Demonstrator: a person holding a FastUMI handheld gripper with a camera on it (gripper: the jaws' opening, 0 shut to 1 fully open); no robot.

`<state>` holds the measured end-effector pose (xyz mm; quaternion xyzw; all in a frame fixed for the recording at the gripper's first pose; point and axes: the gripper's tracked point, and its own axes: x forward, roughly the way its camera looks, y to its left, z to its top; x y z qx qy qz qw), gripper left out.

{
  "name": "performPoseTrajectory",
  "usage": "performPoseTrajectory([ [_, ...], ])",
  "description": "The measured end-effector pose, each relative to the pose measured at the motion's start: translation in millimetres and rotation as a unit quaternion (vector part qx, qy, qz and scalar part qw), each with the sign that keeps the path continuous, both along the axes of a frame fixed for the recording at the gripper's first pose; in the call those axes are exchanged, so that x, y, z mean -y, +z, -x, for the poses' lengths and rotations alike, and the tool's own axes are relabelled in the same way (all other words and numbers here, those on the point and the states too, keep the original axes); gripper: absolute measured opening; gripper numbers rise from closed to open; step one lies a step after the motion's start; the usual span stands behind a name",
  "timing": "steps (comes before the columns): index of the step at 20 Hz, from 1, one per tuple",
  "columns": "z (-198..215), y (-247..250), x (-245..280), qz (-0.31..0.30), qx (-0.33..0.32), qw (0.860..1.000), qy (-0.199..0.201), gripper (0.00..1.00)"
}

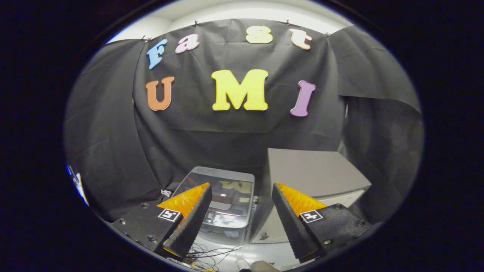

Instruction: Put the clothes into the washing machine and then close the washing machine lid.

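Gripper view: gripper [240, 226] held high, looking down and fwd over the booth floor. Fingers spread wide apart w/ nothing between them, so claw is released. Just ahead, partly behind the left finger, sits the washing machine [223, 204]: small top-loader, its glossy lid [221, 190] lying flat over the top and mirroring the wall behind. Lid down is how the task wants it in the end. Clothes: can't pick any out on the floor or through the lid; whether they're inside can't tell, reflection too strong. A grey box [314, 177] stands just beside the machine on its right, beyond the right finger, taller than the machine. Thin wires [211, 253] lie loose on the pale floor [261, 247] near the fingertips. Scene fits a shut, unloaded machine or a loaded one shut again; can't settle which
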<state>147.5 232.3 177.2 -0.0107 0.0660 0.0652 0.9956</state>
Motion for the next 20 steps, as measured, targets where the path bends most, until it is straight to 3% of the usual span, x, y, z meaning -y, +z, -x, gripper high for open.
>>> performPoseTrajectory([
  [9, 79, -74, 124, -0.051, -0.012, 0.997, -0.063, 1.00],
  [13, 118, -102, 169, -0.046, 0.038, 0.997, -0.054, 1.00],
  [17, 134, -129, 218, -0.059, 0.112, 0.989, -0.073, 1.00],
  [20, 129, -176, 237, -0.059, 0.093, 0.991, -0.075, 1.00],
])
